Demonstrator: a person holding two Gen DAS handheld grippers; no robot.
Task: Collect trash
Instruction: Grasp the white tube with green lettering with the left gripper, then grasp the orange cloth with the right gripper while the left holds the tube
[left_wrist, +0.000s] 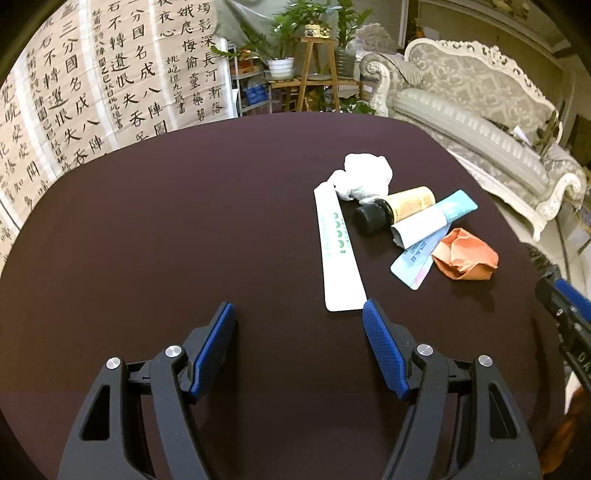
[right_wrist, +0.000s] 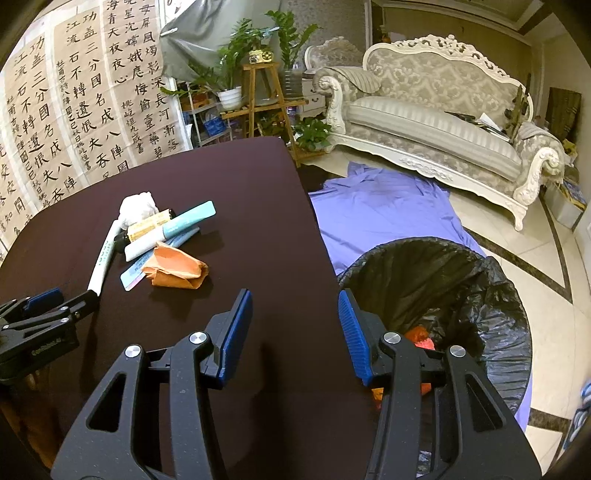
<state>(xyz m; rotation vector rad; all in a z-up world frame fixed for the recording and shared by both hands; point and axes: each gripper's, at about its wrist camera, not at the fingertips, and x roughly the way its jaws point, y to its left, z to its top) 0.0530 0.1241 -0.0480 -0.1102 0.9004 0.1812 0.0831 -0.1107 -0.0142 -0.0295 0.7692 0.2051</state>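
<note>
A heap of trash lies on the dark table (left_wrist: 184, 240): a long white paper strip (left_wrist: 338, 251), a crumpled white tissue (left_wrist: 364, 175), a small bottle with a black cap (left_wrist: 397, 208), a white and teal tube (left_wrist: 432, 218), a pale blue packet (left_wrist: 415, 264) and a crumpled orange paper (left_wrist: 465, 254). My left gripper (left_wrist: 299, 312) stands open just short of the strip's near end, nothing between its fingers. My right gripper (right_wrist: 295, 301) is open and empty over the table's right edge, beside a black-lined trash bin (right_wrist: 436, 280). The same heap shows in the right wrist view around the orange paper (right_wrist: 175, 269).
The bin stands on the floor right of the table, with red and orange scraps (right_wrist: 417, 336) inside. A purple cloth (right_wrist: 384, 210) lies on the floor behind it. A pale sofa (right_wrist: 436, 122), a plant stand (right_wrist: 258, 96) and calligraphy sheets (left_wrist: 92, 85) stand beyond the table.
</note>
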